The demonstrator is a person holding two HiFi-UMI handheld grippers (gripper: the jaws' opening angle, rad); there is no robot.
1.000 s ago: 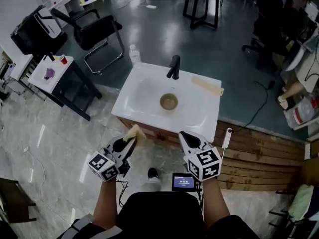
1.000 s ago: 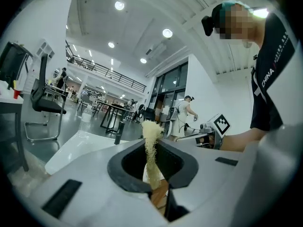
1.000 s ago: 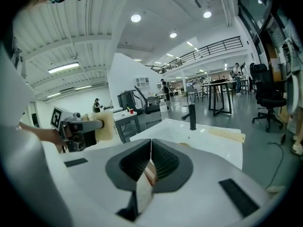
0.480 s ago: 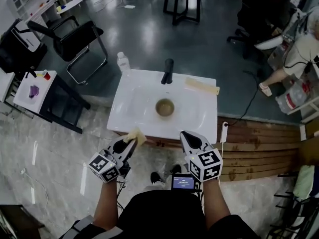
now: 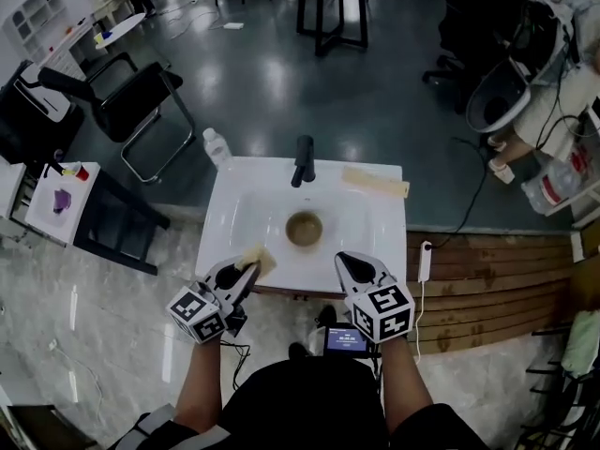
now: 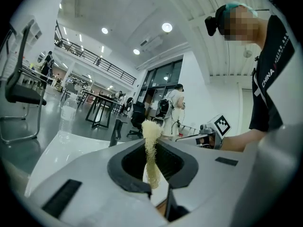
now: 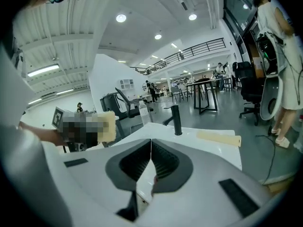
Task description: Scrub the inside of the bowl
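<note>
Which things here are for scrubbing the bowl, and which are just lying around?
For the job: bowl in the sink; yellow sponge in the left gripper.
Just lying about: water bottle, beige strip on the sink's rim, black chair.

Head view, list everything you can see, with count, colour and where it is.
sink: one, white, centre
bowl: one, brownish, in the sink's basin
faucet: one, black, sink's far edge
bottle: one, clear, at the sink's far left corner
flat strip: one, pale yellow, sink's far right rim
chair: one, black, floor at far left
side table: one, white top, left edge
small screen: one, black, at the person's waist
scrub pad: one, yellow, pinched in the left gripper
left gripper: grey, shut on the scrub pad, at the sink's near edge
right gripper: grey, shut, empty, at the sink's near edge
</note>
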